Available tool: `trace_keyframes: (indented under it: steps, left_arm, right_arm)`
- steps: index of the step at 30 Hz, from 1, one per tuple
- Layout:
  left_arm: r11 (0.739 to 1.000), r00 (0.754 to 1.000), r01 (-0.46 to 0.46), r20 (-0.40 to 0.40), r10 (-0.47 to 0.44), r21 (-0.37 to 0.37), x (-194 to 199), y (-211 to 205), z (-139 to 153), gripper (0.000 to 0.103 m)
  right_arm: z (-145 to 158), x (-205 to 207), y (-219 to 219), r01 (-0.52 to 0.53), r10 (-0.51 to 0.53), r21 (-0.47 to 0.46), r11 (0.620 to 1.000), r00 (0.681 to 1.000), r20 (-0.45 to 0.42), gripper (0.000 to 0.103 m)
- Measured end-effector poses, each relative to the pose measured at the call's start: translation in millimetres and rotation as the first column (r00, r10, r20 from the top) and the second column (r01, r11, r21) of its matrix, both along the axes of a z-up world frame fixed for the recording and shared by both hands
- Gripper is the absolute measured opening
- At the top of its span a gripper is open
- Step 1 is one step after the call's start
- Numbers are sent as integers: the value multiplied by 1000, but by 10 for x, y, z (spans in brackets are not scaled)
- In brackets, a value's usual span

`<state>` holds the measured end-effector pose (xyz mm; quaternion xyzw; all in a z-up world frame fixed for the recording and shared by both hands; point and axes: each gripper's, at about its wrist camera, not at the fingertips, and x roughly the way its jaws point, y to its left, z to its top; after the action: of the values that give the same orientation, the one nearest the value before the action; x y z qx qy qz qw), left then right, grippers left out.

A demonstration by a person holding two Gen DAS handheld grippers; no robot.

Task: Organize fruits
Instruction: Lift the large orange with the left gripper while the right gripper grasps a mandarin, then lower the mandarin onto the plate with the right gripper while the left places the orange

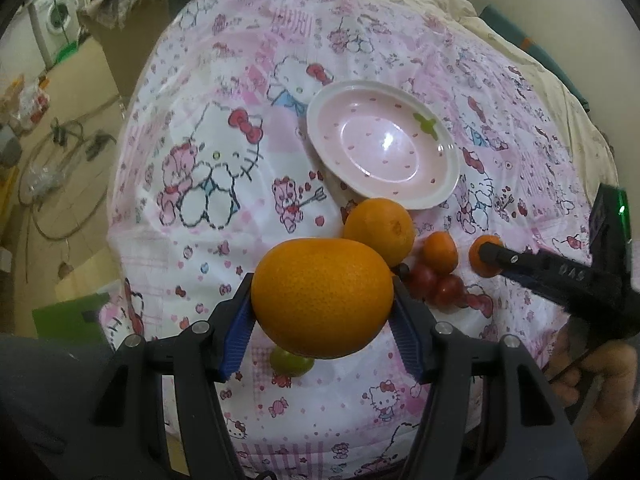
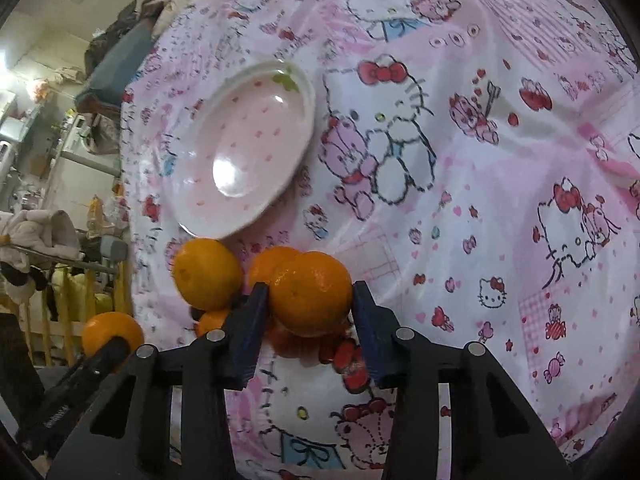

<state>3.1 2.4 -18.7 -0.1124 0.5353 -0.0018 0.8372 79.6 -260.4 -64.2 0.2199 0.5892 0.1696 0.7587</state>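
— Blue-padded left gripper [image 1: 322, 300] clamps a large round orange [image 1: 322, 298], hiding most of a green fruit [image 1: 290, 362] beneath.

— Right gripper [image 2: 310, 300]?

— Clenched on a small glossy mandarin [image 2: 310, 294]; red fruits [image 1: 438, 286] sit half hidden. Pink speckled ceramic plate [image 1: 320, 120] lies bare just beyond, printed cloth [image 2: 500, 200] open around it.

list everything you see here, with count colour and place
large orange: 1, orange, held in the left tool
mandarins: 3, orange, one held in the right tool, two loose below the plate
small red fruits: at least 2, red, beside the mandarins
green fruit: 1, green, under the large orange
plate: 1, pink with white rim, empty, mid cloth
cloth: 1, pink and white cartoon print, under everything
left tool: black, blue pads
right tool: black, blue pads
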Motion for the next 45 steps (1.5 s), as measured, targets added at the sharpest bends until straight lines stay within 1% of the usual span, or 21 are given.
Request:
trace_keyframes:
  steps: [5,9,10,12,18,23,27,30,33,38,42,45]
  left_arm:
    - [999,1000,22,17,-22,36,137,-74,39,58]
    - [999,999,36,6,-36,29,324,-85,73,58]
    - [998,999,43,10,-44,38,373,-99,90,58]
    - [996,998,56,16,-57,70,485,-123,122,58]
    - [989,996,82,25,-85,123,887,-95,189,58]
    - [985,994,106,26,-110,135,1213,-65,180,58]
    - [981,990,130,28,-135,142,1440,-73,125,58]
    - [980,990,138,17,-142,140,1569,-61,26,58]
    - [979,990,140,-12,-140,147,1658,-41,-100,58]
    - [984,992,125,-49,-119,127,1741,31,-239,58]
    - [983,992,123,-52,-116,139,1796,58,-278,58]
    - [986,993,111,-61,-104,126,1842,95,-300,58]
  right_arm:
    - [191,101,35,-13,12,13,1000,999,50,44]
    - [316,223,49,-36,35,8,999,996,85,44]
    - [344,286,50,-38,37,8,999,995,91,44]
    - [370,361,51,-39,39,3,999,994,100,44]
    - [463,655,75,-57,57,-2,998,989,138,44]
    - [456,901,158,-85,85,-3,996,986,145,44]
    - [429,1100,278,-120,119,-1,993,983,142,44]
    - [382,1239,396,-152,155,-28,988,977,143,44]
    - [270,1379,520,-182,188,-54,982,974,126,44]
    - [0,1595,741,-230,237,-86,969,968,77,44]
    - [-149,1723,861,-243,251,-123,962,966,55,44]
    - [-237,1796,926,-243,252,-166,956,967,39,44]
